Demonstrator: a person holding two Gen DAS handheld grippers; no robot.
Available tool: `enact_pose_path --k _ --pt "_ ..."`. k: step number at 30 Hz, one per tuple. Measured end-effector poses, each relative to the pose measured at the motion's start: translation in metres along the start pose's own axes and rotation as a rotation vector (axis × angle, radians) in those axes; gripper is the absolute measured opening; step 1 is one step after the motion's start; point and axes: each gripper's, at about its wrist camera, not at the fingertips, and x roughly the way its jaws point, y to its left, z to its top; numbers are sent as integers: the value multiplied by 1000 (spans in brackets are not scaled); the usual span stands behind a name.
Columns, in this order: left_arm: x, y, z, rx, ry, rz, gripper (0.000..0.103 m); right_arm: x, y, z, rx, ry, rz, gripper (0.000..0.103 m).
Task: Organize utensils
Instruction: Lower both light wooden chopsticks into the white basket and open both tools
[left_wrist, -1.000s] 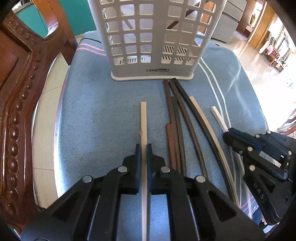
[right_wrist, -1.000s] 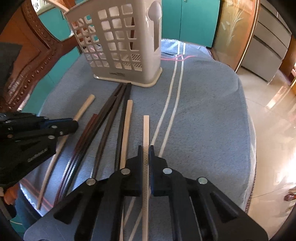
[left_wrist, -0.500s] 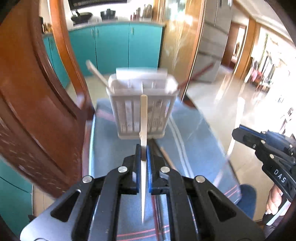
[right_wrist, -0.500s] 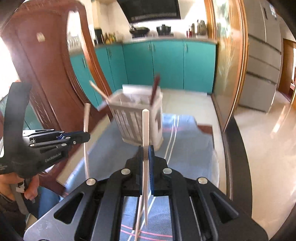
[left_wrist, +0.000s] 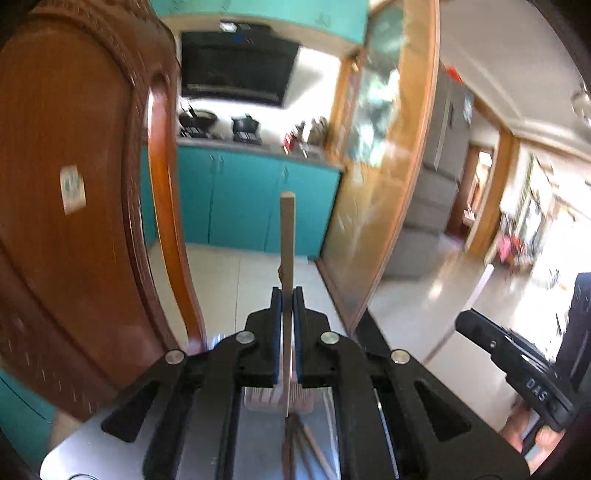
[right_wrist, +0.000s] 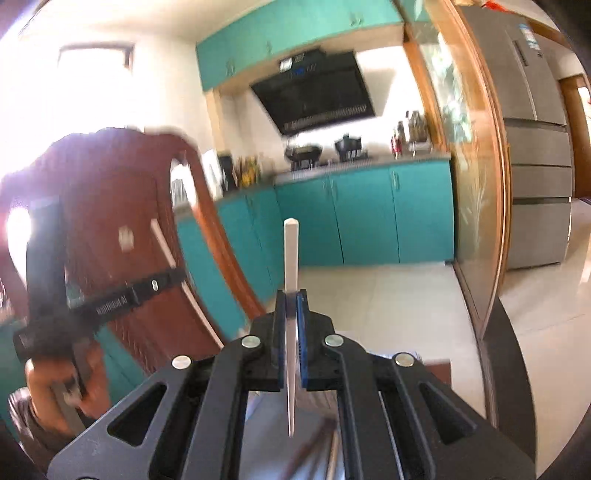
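Observation:
My left gripper (left_wrist: 287, 295) is shut on a pale wooden chopstick (left_wrist: 287, 236) that stands upright, raised high with the camera tilted up at the kitchen. My right gripper (right_wrist: 291, 299) is shut on a second pale chopstick (right_wrist: 290, 251), also upright. The white slotted utensil basket (left_wrist: 277, 397) shows only as a sliver below the left fingers. Dark chopsticks (left_wrist: 295, 439) lie on the blue cloth under the left gripper and show blurred in the right wrist view (right_wrist: 314, 443). The right gripper shows at the right of the left wrist view (left_wrist: 517, 365), the left gripper at the left of the right wrist view (right_wrist: 110, 299).
A carved wooden chair back (left_wrist: 74, 206) rises close on the left and also shows in the right wrist view (right_wrist: 140, 236). Teal kitchen cabinets (right_wrist: 362, 214), a stove with pots (left_wrist: 221, 125) and a glass partition (left_wrist: 380, 158) lie beyond. Tiled floor (right_wrist: 406, 295) lies past the table.
Both grippers have risen further and tilted upward with their chopsticks. The basket has dropped almost out of view beneath the fingers.

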Motion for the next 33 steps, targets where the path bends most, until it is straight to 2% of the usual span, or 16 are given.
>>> enact_pose_path --k 3,6,11,15,19,26,28,31,33 --pt "15 0 9 -37 -57 30 7 13 1 14 10 -92 -56 7" --pt "40 -1 7 -39 -81 80 7 35 1 15 7 -109 -113 7" --pt "86 1 -8 -52 -12 120 7 82 -3 0 -47 -77 -210 7" --pt "115 5 -27 -51 42 148 7 110 -13 -20 -58 -32 -224 7" --pt "125 13 -44 -52 79 148 7 120 -19 -43 -85 16 -226 6" --pt "123 21 -72 -70 126 129 7 109 -25 -66 -75 60 -200 7" --pt "118 19 -78 -64 128 128 7 100 -21 -69 -88 50 -204 9" --pt "104 18 -87 -60 107 120 8 77 -14 -71 -106 13 -203 21" --pt "86 13 -90 -65 63 87 11 56 -10 -71 -105 -23 -188 39"
